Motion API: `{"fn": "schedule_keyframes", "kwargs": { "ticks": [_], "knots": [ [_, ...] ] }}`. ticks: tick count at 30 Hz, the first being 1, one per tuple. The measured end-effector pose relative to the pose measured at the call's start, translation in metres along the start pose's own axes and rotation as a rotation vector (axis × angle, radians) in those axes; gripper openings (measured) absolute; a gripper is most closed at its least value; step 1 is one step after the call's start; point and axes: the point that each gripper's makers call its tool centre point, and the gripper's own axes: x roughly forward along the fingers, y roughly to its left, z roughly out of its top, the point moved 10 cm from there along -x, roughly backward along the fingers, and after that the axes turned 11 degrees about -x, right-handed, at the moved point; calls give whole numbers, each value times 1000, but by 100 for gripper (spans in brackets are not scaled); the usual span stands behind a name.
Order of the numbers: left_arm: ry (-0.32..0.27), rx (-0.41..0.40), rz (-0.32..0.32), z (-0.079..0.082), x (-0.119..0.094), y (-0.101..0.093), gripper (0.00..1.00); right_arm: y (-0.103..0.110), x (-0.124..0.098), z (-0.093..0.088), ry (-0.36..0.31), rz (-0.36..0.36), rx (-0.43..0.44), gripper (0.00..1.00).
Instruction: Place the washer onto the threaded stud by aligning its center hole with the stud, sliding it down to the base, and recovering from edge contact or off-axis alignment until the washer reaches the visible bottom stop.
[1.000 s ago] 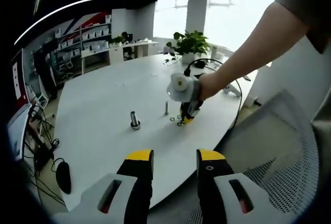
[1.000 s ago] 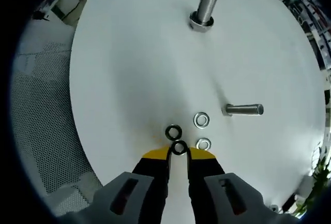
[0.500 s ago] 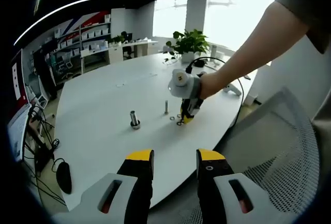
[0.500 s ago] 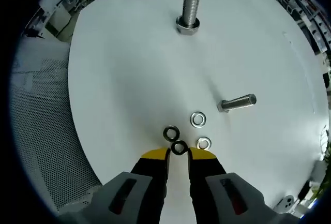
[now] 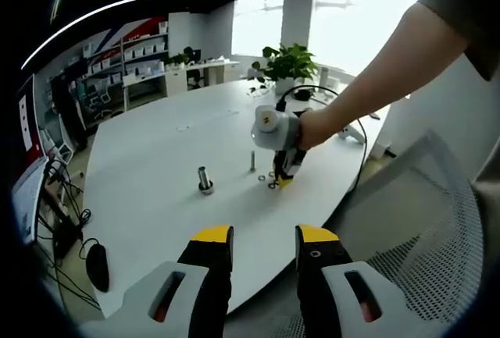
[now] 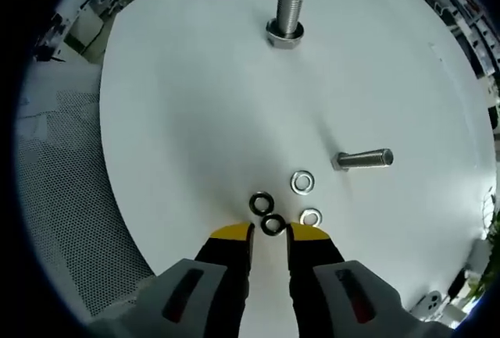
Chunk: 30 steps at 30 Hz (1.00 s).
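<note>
Jaws of the right gripper (image 6: 270,233) are seen at the bottom centre of the right gripper view, set narrowly apart with a dark washer (image 6: 273,224) lying just between their yellow tips; whether the pads are touching it cannot be told. The gap appears to be kept small so that the thin ring can be pinched by its edge. Just above it a second dark washer (image 6: 261,201) is seen flat on the white table (image 6: 195,104), with two bright washers to the right, one (image 6: 310,217) beside the right tip and another (image 6: 303,182) slightly higher. Further right of these a loose bolt (image 6: 363,159) is laid on its side. At the top centre the threaded stud (image 6: 287,14) is stood upright on its base, well apart from the washers and bare of any washer, so the placing is judged not yet begun.

In the left gripper view the left gripper (image 5: 262,238) is held low at the bottom centre, off the table edge, its jaws open and empty, seemingly kept clear as a spare. Beyond, in mid-frame, the right gripper is pointed down at the washers in a person's hand (image 5: 314,128).
</note>
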Motion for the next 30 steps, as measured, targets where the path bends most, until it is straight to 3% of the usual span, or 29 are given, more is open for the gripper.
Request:
{"fn": "schedule_keyframes", "kwargs": {
  "ticks": [9,18,30],
  "knots": [
    [-1,-5,3,0,0,1,29,-1,0,3,23,-3,-24,15],
    [1,-3,3,0,0,1,29,2,-2,-6,-53,-25,36,14],
    [8,-3,11,-1,0,2,29,1,-6,-13,-71,-20,27,13]
  ]
}}
